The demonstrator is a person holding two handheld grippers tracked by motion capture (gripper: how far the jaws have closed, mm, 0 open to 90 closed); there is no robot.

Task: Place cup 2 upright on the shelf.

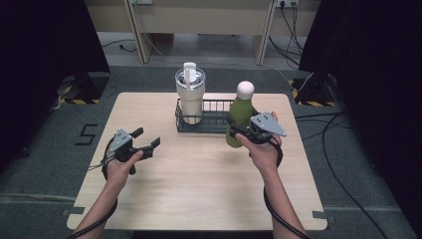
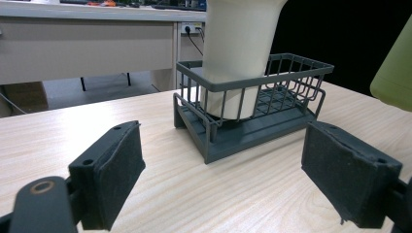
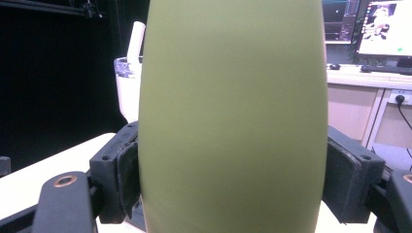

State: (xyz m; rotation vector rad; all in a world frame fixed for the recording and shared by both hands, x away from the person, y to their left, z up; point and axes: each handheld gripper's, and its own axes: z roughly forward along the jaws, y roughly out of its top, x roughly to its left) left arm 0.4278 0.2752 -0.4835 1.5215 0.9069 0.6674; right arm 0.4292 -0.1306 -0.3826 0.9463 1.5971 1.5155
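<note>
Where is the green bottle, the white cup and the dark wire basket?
Green bottle with cream cap [image 1: 240,115], high view, on its body.
White tumbler cup with lid [image 1: 190,99], high view, on its side.
Dark wire basket [image 2: 296,73], left gripper view, on its rim.

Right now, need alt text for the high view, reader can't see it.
The right gripper is clamped on an upright green bottle beside the right end of a dark wire basket on a wooden table. A cream tumbler stands in the basket's left end. The left gripper hovers open over the table's left side.
</note>
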